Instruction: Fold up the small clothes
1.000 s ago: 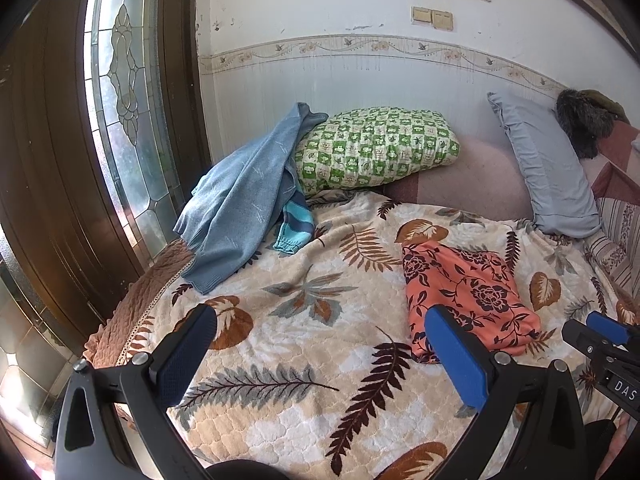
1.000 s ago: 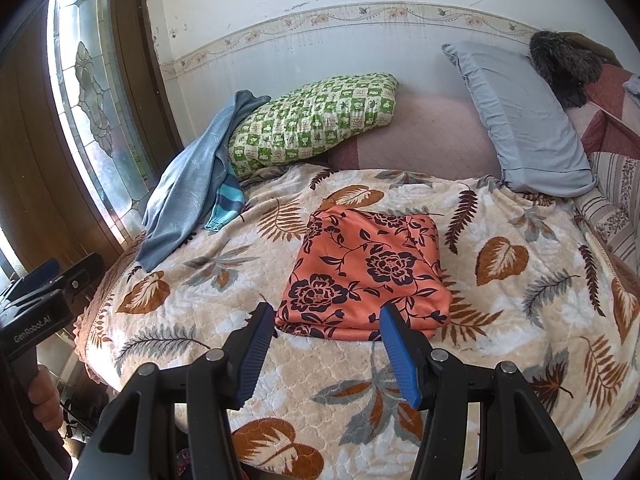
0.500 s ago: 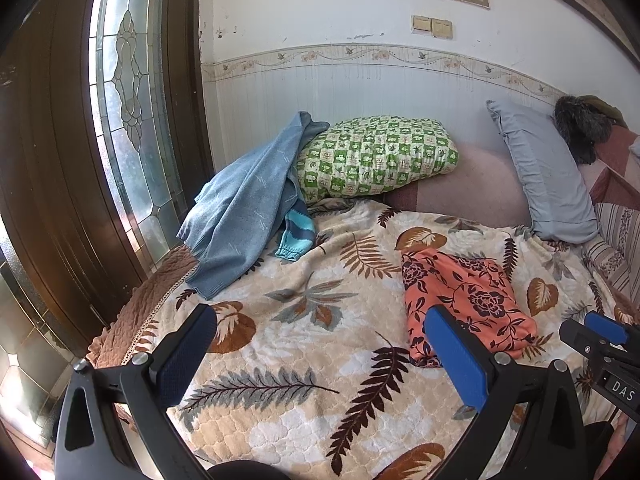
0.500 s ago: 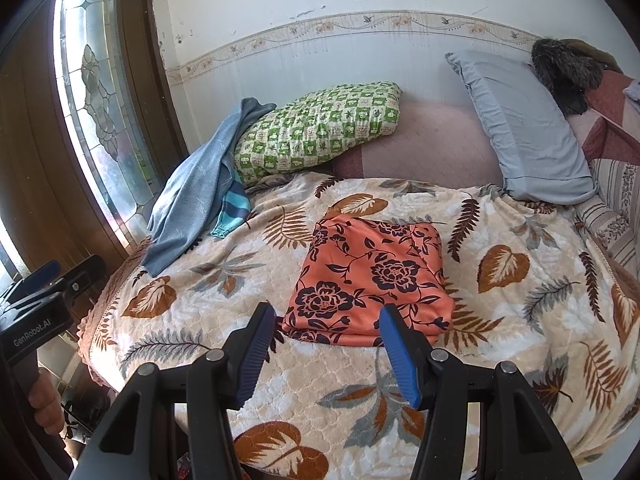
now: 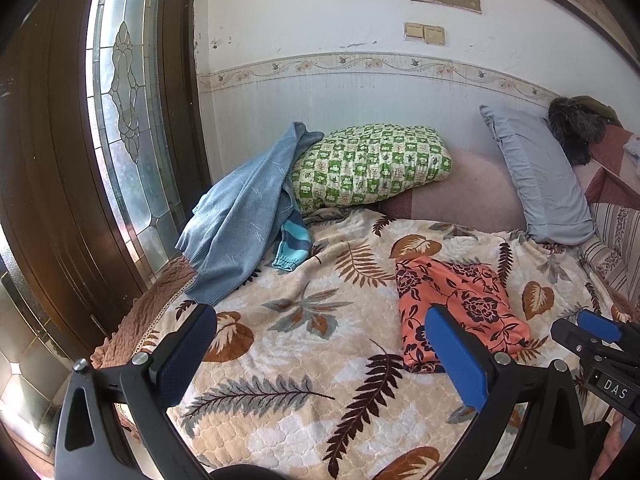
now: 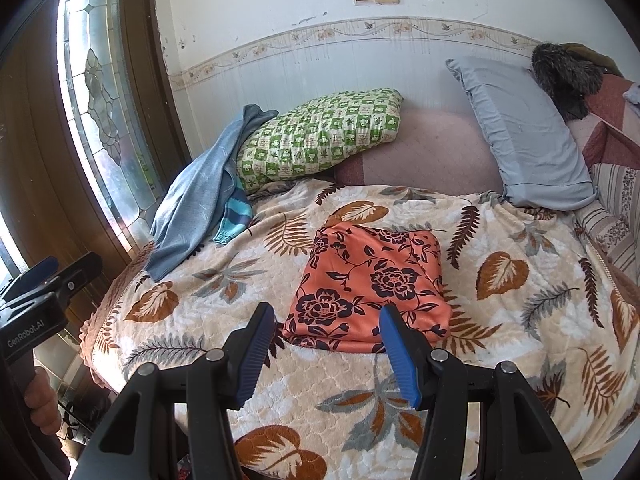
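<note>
An orange garment with dark flowers [image 6: 370,288] lies folded into a rectangle on the leaf-print blanket [image 6: 500,320]; it also shows in the left wrist view [image 5: 456,308]. My right gripper [image 6: 326,350] is open and empty, held just short of the garment's near edge. My left gripper [image 5: 320,356] is open and empty, over the blanket to the garment's left. A blue garment [image 5: 240,216] with a striped cuff is draped at the back left, partly against the green pillow.
A green checked pillow [image 5: 368,168] and a grey pillow [image 5: 540,176] lean on the wall at the back. A wooden door with leaded glass [image 5: 124,120] stands at the left. The bed's edge runs along the left and front.
Both grippers have drawn back and up from the bed, so the folded orange garment looks farther away. The garments have not moved.
</note>
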`<control>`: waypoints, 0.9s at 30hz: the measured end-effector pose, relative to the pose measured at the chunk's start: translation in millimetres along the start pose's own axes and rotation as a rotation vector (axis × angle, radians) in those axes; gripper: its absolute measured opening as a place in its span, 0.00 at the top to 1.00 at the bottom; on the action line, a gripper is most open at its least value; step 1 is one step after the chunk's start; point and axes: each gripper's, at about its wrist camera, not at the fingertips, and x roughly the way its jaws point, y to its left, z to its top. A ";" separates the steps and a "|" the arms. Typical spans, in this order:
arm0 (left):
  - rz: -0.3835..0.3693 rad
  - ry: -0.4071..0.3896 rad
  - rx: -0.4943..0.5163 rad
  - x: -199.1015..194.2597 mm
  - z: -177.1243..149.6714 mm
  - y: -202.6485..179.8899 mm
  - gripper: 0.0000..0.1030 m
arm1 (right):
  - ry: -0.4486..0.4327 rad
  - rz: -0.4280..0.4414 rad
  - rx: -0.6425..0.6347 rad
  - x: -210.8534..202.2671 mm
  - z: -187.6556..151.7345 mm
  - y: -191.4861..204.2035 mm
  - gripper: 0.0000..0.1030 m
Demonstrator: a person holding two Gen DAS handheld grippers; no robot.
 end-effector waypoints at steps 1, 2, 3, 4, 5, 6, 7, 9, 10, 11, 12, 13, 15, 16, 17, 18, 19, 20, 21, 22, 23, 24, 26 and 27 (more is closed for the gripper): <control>-0.002 0.000 0.001 0.0 0.5 -0.5 0.00 | 0.000 -0.001 0.000 0.2 -0.1 0.0 0.43; -0.004 0.000 0.002 0.3 1.0 -1.3 0.00 | 0.000 -0.001 0.000 0.3 -0.2 0.0 0.43; -0.002 0.001 0.004 0.7 1.3 -2.0 0.00 | 0.001 0.000 0.001 0.9 0.1 -0.4 0.43; -0.001 0.001 0.005 0.8 1.8 -2.4 0.00 | 0.002 0.000 0.002 1.0 0.0 -0.4 0.43; -0.002 0.000 0.007 1.0 2.2 -2.9 0.00 | 0.002 0.000 0.002 1.1 0.0 -0.4 0.43; -0.005 0.001 0.008 1.0 2.2 -2.9 0.00 | 0.003 0.001 0.004 2.2 0.5 -0.6 0.43; -0.003 0.000 0.010 0.7 2.5 -2.9 0.00 | 0.003 0.001 0.004 2.4 0.5 -0.7 0.43; -0.002 -0.002 0.012 -0.1 3.3 -3.1 0.00 | 0.001 0.003 0.004 2.3 0.7 -0.8 0.43; -0.002 -0.004 0.013 -0.8 3.5 -2.8 0.00 | -0.001 0.003 0.004 3.0 1.2 -0.9 0.43; 0.000 -0.006 0.012 -1.5 3.6 -2.2 0.00 | -0.004 0.005 0.005 3.4 1.7 -0.1 0.43; 0.001 -0.007 0.011 -2.0 3.8 -1.7 0.00 | -0.006 0.006 0.004 2.8 1.2 0.4 0.43; 0.000 -0.008 0.009 -3.0 3.7 -0.8 0.00 | -0.006 0.007 0.004 3.5 2.0 1.1 0.43; -0.001 -0.009 0.009 -5.6 3.5 -0.4 0.00 | -0.008 0.006 0.002 2.8 1.5 2.7 0.43; -0.001 -0.012 0.009 -7.3 3.5 -0.3 0.00 | -0.008 0.005 0.001 2.0 1.1 3.3 0.43; -0.002 -0.015 0.009 -9.4 3.6 -0.6 0.00 | -0.010 0.005 0.002 1.0 0.5 3.9 0.43; -0.004 -0.019 0.009 -11.4 3.7 -0.3 0.00 | -0.012 0.006 0.004 0.1 0.9 3.5 0.43; -0.005 -0.022 0.009 -13.6 3.9 -0.4 0.00 | -0.016 0.006 0.006 -2.0 0.9 3.9 0.43; -0.006 -0.026 0.008 -15.9 4.2 -0.5 0.00 | -0.021 0.005 0.007 -4.3 1.0 3.9 0.43; -0.007 -0.029 0.008 -17.9 4.4 -0.4 0.00 | -0.027 0.005 0.008 -7.4 1.2 3.6 0.43; -0.007 -0.033 0.009 -20.1 4.4 -0.4 0.00 | -0.032 0.005 0.009 -9.4 1.1 4.4 0.43; -0.008 -0.036 0.008 -22.2 4.5 -0.2 0.00 | -0.037 0.005 0.009 -12.6 0.9 3.5 0.43; -0.010 -0.039 0.008 -24.3 4.6 -0.1 0.00 | -0.041 0.006 0.010 -15.0 1.3 2.1 0.43; -0.011 -0.047 0.009 -28.8 4.7 -0.9 0.00 | -0.047 0.004 0.009 -18.9 0.8 2.2 0.43; -0.012 -0.050 0.009 -30.8 4.7 -0.9 0.00 | -0.049 0.004 0.010 -20.8 0.4 1.7 0.43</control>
